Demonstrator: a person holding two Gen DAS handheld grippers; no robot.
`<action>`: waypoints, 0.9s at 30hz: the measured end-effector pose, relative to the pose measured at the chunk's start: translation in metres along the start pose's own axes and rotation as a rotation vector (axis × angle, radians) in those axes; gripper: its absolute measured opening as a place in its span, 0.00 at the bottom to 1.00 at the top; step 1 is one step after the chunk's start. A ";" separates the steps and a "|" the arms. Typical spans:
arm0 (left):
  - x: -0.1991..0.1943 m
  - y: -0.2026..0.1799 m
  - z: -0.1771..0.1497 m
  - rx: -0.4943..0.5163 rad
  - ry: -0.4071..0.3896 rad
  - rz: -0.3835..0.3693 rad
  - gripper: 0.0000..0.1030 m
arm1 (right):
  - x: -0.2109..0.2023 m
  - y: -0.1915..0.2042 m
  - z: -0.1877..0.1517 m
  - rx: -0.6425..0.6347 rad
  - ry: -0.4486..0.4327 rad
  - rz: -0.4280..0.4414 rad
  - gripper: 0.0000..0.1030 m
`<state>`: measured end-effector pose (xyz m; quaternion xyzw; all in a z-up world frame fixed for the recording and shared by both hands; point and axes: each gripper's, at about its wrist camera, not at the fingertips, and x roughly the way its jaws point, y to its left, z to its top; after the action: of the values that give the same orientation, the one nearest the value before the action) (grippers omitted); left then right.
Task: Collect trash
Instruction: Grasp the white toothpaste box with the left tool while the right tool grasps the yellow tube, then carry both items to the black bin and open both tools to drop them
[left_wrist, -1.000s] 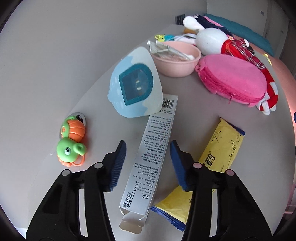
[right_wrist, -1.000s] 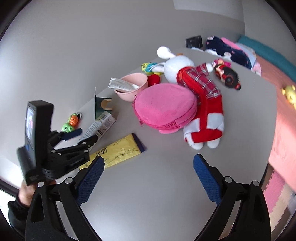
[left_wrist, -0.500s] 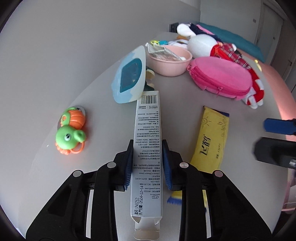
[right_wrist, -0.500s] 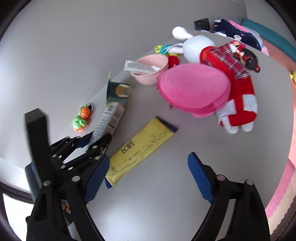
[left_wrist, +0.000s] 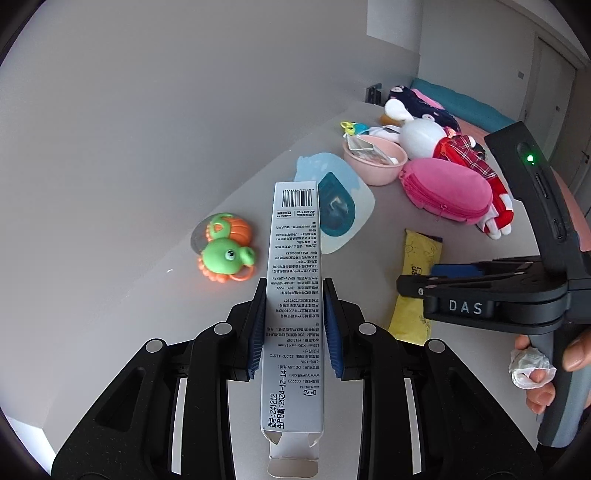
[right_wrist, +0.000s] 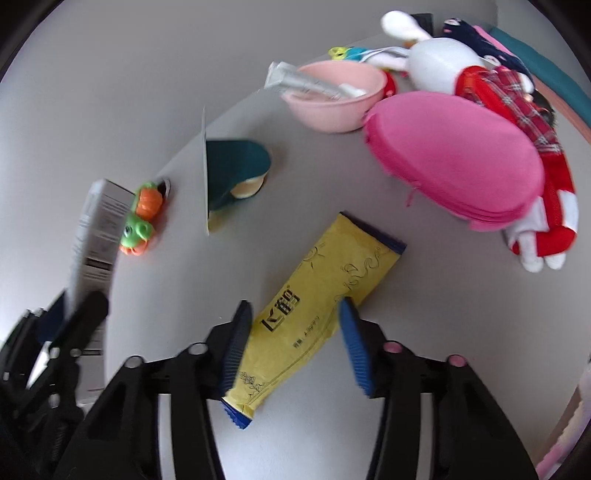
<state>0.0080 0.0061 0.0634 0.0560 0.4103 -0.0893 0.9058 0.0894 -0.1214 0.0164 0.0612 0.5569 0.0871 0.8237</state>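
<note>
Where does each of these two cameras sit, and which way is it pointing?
Left wrist: on the left gripper, looking forward along its fingers, shut on a long white cardboard box; a hand shows.
Right wrist: on the right gripper, looking down, its open fingers around a flat yellow packet.
Shared: box, packet, pink plastic bowl, green-orange toy.

grey table (right_wrist: 177, 369) with yellow wrapper (right_wrist: 317, 314), toys

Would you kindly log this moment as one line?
left gripper: shut on white carton | right gripper: open, straddling yellow packet | packet on table
</note>
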 end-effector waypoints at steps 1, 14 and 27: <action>0.000 0.000 0.000 0.000 0.002 0.002 0.27 | 0.000 0.001 0.001 -0.011 0.001 0.012 0.31; -0.024 -0.045 0.023 0.041 -0.038 -0.008 0.27 | -0.074 -0.033 -0.011 -0.041 -0.112 0.207 0.08; -0.029 -0.195 0.075 0.172 -0.085 -0.149 0.28 | -0.178 -0.200 -0.029 0.102 -0.309 0.137 0.08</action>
<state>0.0037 -0.1941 0.1286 0.0993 0.3655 -0.1934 0.9051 0.0123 -0.3547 0.1273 0.1534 0.4219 0.1041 0.8875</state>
